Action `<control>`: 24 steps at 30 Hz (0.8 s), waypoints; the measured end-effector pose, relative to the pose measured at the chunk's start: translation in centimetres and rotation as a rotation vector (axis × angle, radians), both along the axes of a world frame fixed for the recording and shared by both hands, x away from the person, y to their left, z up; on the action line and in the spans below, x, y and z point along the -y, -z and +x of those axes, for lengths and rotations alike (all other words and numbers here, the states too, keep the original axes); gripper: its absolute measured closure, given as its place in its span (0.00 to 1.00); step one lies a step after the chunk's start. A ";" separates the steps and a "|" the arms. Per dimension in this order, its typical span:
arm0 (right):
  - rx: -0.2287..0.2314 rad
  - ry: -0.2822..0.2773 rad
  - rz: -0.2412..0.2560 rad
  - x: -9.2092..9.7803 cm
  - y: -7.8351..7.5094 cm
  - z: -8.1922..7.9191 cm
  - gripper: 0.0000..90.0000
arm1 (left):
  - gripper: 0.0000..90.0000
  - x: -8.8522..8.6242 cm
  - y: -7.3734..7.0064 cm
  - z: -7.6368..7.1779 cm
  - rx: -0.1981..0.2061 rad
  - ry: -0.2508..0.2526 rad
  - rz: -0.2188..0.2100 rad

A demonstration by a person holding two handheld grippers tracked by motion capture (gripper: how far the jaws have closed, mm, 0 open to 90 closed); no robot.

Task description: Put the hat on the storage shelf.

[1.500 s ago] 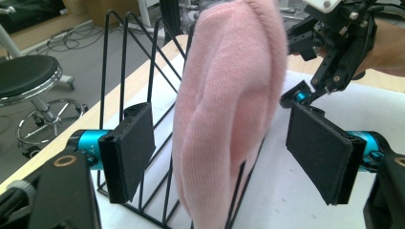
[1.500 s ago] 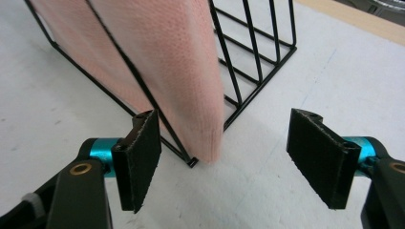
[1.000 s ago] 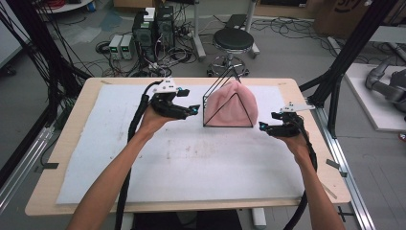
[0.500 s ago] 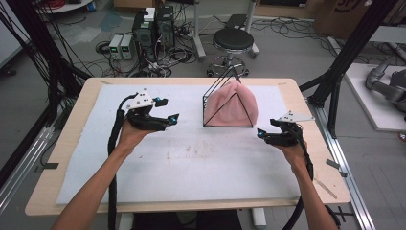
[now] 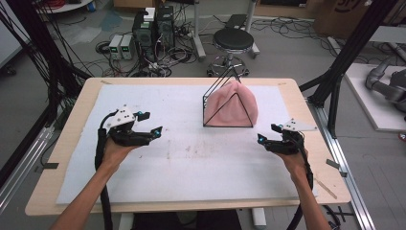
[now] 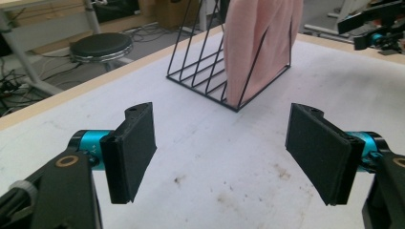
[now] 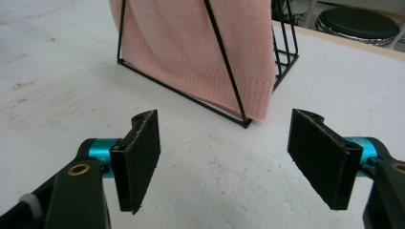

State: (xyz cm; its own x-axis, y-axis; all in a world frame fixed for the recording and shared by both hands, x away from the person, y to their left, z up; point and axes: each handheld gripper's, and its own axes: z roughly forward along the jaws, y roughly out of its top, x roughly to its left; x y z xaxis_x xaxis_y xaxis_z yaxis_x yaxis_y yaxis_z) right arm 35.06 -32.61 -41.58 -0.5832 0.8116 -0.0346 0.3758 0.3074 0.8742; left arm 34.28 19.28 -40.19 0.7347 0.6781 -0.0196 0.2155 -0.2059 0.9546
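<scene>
Centrally toward the counter's (image 5: 72,191) far edge: pink cloth (image 5: 237,103) draped over a black wire rack (image 5: 210,108), probably to hang. Flanking it, well apart: left claw (image 5: 151,123) and right claw (image 5: 265,134), jaws spread, empty.

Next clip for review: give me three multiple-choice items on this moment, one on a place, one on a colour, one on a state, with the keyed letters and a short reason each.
1. Where is the pink knitted cloth?
A. Draped over the black wire rack
B. Flat on the white table cover
C. On the stool

2. What colour are the pads of the right gripper?
A. Black
B. Red
C. White

3. How does the left gripper stand?
A. Shut on the cloth
B. Open, holding nothing
C. Shut on the rack

Key: 1 A, the cloth hangs over the rack's frame; 2 A, the right gripper view shows black pads; 3 B, the left gripper view shows its jaws wide apart over bare cover.
</scene>
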 end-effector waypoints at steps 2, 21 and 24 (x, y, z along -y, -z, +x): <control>0.005 0.002 0.004 0.0 0.1 -0.5 0.30 | 0.28 -0.4 0.5 -0.6 -0.009 -0.017 -0.008; 0.055 0.012 0.034 0.3 2.5 -3.5 0.30 | 0.28 -3.0 4.5 -4.2 -0.043 -0.140 -0.035; 0.060 0.011 0.037 0.3 2.5 -3.5 0.29 | 0.27 -3.1 5.1 -4.4 -0.048 -0.143 -0.043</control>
State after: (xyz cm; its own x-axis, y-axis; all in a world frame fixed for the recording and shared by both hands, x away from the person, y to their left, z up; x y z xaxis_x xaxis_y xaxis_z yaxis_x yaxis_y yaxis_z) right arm 31.57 -32.89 -44.06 -0.5722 0.8192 -0.0390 0.3254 0.2704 0.9061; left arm 29.86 22.43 -45.33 0.6280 0.7737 -0.0833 0.2852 -0.1292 0.9497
